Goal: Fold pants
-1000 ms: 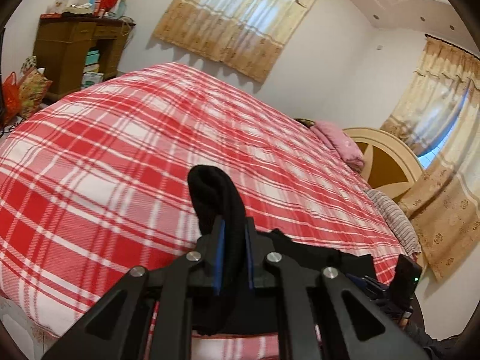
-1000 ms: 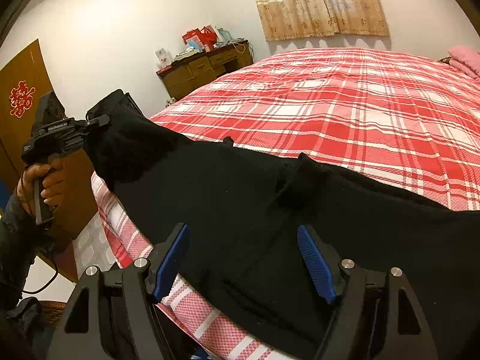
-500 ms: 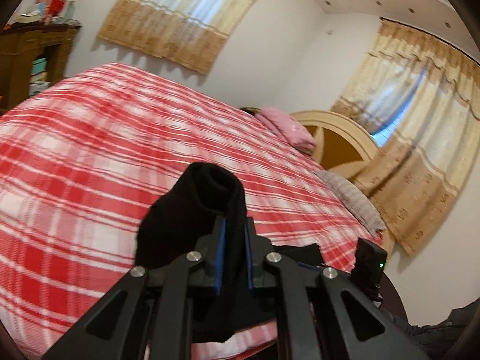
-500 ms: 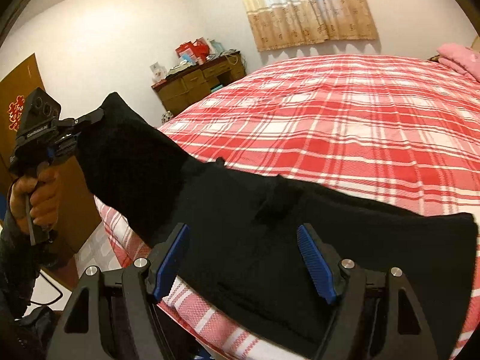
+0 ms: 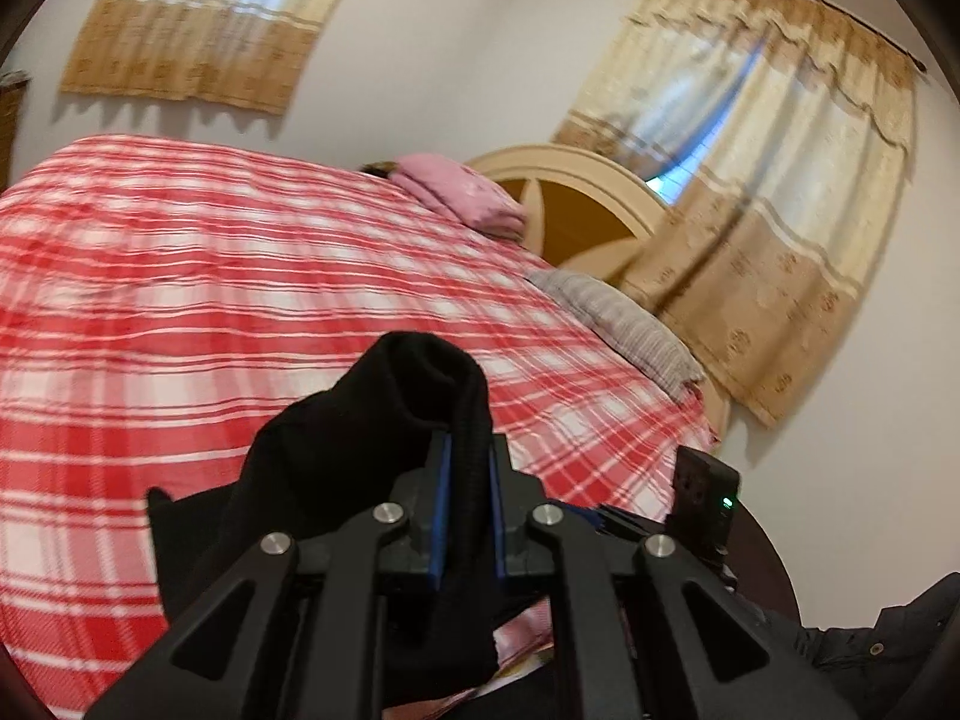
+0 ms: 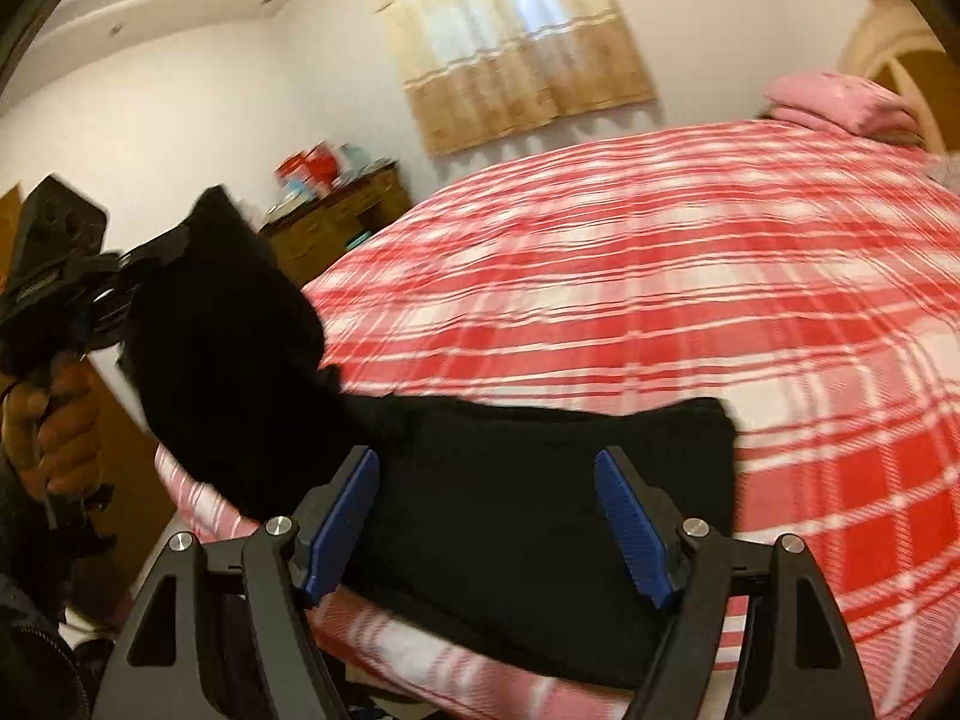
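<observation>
Black pants (image 6: 540,480) lie along the near edge of the bed's red plaid cover (image 6: 660,300). One end of them is lifted off the bed at the left, where my left gripper (image 6: 171,255) is shut on it, held by a person's hand (image 6: 60,420). In the left wrist view the black cloth (image 5: 360,450) bunches up between the blue pads of the left gripper (image 5: 468,474). My right gripper (image 6: 486,516) hovers over the lying part of the pants, open, its blue pads (image 6: 342,516) wide apart and not pressing on the cloth. The right gripper's body (image 5: 702,498) shows low right.
A folded pink blanket (image 5: 462,198) and a grey striped pillow (image 5: 624,318) lie by the cream headboard (image 5: 576,192). A wooden dresser (image 6: 342,222) with boxes on it stands beyond the bed's far left corner. Curtains (image 5: 780,210) hang at both windows.
My left gripper has swung up and to the right with the pants' end, its view turning toward the headboard. The right gripper has shifted too, still open, and the lifted end now hangs higher.
</observation>
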Action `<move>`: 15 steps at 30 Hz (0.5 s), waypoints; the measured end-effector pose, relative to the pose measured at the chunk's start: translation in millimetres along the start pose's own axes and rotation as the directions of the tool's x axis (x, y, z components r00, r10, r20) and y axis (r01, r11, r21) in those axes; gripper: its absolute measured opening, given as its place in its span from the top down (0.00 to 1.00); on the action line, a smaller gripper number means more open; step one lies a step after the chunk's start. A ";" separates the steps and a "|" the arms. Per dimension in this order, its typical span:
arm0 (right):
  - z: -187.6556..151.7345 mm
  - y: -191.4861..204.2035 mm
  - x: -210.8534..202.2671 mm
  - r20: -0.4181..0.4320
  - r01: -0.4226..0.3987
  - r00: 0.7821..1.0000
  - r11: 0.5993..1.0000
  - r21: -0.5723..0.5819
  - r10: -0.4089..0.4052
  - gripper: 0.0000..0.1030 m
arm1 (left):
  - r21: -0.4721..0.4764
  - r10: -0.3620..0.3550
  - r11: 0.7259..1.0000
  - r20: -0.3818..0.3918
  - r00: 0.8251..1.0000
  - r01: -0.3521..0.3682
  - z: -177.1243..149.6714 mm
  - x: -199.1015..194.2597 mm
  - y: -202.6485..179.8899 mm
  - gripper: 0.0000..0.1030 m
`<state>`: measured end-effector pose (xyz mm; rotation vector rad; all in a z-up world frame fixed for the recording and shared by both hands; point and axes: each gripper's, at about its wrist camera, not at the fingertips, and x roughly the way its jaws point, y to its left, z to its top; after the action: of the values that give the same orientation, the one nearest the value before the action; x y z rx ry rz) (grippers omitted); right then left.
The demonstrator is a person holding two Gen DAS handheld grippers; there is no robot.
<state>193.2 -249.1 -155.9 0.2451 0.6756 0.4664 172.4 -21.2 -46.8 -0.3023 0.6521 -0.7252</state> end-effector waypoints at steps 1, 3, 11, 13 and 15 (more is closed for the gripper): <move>1.6 -10.7 -3.1 0.014 0.017 1.000 0.999 0.033 -0.017 0.26 | 0.009 -0.009 1.000 -0.011 1.000 0.009 0.8 7.3 -6.9 0.89; 3.3 -27.8 -7.1 0.040 0.049 0.998 0.995 0.085 -0.052 0.26 | 0.027 -0.024 0.999 -0.037 0.999 0.025 1.1 22.0 -18.0 0.89; 6.6 -72.9 -18.9 0.088 0.131 0.984 0.962 0.240 -0.156 0.26 | 0.076 -0.001 0.997 -0.160 0.987 0.013 -13.4 88.3 -38.1 0.89; 6.9 -74.8 -20.1 0.097 0.137 0.982 0.959 0.247 -0.165 0.26 | 0.069 0.004 0.998 -0.207 0.978 0.011 -24.4 109.4 -37.1 0.89; 6.2 -74.4 -19.5 0.097 0.137 0.982 0.960 0.244 -0.165 0.26 | 0.060 0.009 0.998 -0.238 0.971 0.006 -35.2 125.8 -37.2 0.89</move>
<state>208.7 -323.8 -167.8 0.4393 0.6301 0.2224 201.6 -136.7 -112.1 -0.1595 0.8562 -0.7856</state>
